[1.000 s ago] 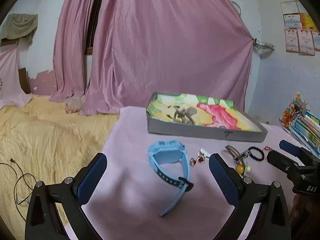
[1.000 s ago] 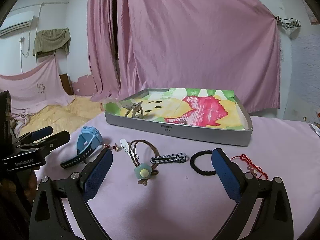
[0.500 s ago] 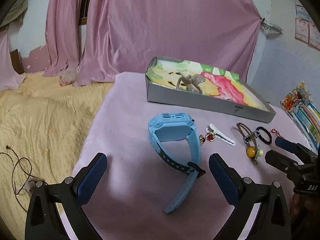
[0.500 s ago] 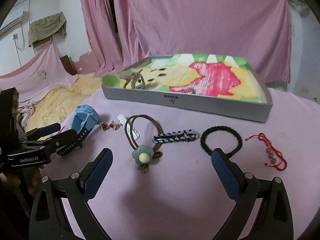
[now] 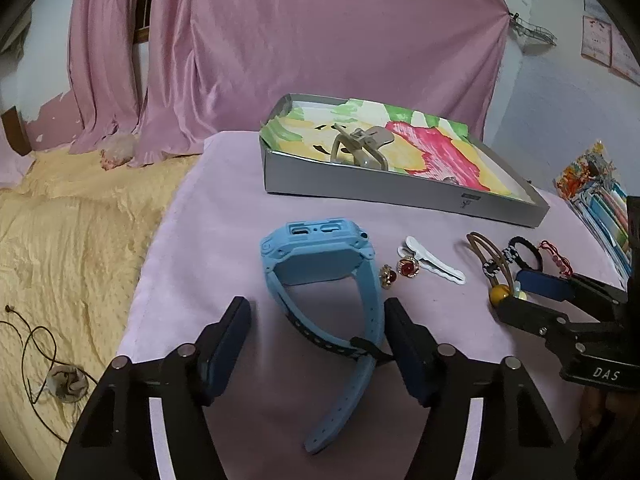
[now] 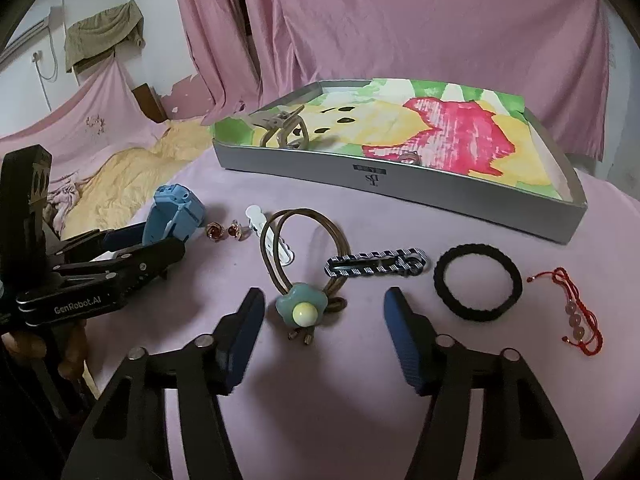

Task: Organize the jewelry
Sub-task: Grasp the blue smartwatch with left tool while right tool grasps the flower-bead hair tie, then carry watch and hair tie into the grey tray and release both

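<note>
1. Jaws of the left gripper [image 5: 318, 344] are held apart and nothing is clamped; the strap of the blue smartwatch [image 5: 320, 276] lies between the blue pads, the right pad seemingly touching or just beside the strap near its buckle.
2. Jaws of the right gripper [image 6: 324, 336] are likewise apart and empty, with the flower charm of the brown hair tie [image 6: 301, 276] framed between the pads.
3. The jewelry is spread on the pink cloth [image 6: 360, 400] in front of the grey tray [image 6: 400, 188]: two red earrings [image 6: 224, 231], a white hair clip [image 6: 268, 236], a striped clip [image 6: 376, 265], a black hair band [image 6: 478, 288] and a red bead bracelet [image 6: 576, 312]. A beige claw clip [image 6: 282, 128] and one small piece that cannot be identified already lie in the tray.
4. The step in hand is judged to be a grasp of each framed item.
5. For the watch, the pads are best closed on the doubled strap, not on the loose tail, so the heavy case is not left to swing.
6. For the hair tie, the charm is best pinched squarely, since the thin loops could slip out; the loop resting over the white hair clip should be lifted clear so the clip is not dragged.
</note>
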`<control>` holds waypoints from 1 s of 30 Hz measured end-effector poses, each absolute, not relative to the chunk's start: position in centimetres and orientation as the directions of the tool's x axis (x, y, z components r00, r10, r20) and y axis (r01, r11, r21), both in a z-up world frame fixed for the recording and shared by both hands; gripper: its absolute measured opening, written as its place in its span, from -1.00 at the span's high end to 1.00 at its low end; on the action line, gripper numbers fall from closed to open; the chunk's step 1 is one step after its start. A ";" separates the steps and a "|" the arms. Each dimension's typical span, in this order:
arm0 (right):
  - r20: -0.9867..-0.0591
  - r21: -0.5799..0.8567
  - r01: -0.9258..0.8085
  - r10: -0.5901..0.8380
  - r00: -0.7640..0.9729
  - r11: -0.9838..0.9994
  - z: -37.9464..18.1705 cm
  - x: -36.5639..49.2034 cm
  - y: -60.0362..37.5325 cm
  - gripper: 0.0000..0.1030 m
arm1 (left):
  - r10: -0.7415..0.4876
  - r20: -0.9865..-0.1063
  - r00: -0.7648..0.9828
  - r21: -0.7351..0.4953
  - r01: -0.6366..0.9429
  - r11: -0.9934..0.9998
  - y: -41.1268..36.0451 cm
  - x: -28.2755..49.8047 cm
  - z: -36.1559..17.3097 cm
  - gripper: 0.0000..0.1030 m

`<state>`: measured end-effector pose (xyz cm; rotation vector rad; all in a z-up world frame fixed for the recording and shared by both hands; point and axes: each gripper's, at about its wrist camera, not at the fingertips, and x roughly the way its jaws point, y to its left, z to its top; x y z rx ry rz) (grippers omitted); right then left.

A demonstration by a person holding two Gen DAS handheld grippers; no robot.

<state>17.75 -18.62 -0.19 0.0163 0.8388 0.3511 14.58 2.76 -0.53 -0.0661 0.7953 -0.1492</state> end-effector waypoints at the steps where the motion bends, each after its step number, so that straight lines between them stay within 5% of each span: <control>1: -0.726 0.150 -0.300 0.311 0.614 0.942 -0.2 17.8 -18.6 -0.04 | -0.157 -0.706 0.691 -0.111 0.111 0.988 2.6 14.6 -0.5 -0.19; 9: -0.726 0.117 -0.326 0.305 0.616 0.938 -0.1 17.7 -17.9 0.45 | -0.151 -0.697 0.701 -0.093 0.120 0.988 2.2 14.4 -0.5 0.33; 15: -0.708 0.148 -0.356 0.350 0.613 0.923 0.0 17.4 -18.1 0.59 | -0.140 -0.686 0.714 -0.076 0.121 0.990 1.8 14.1 -0.5 0.71; 30: -0.565 0.116 -0.450 0.431 0.704 0.886 1.4 14.6 -18.0 0.59 | -0.228 -0.562 0.795 -0.158 0.168 0.973 1.4 11.3 1.3 0.78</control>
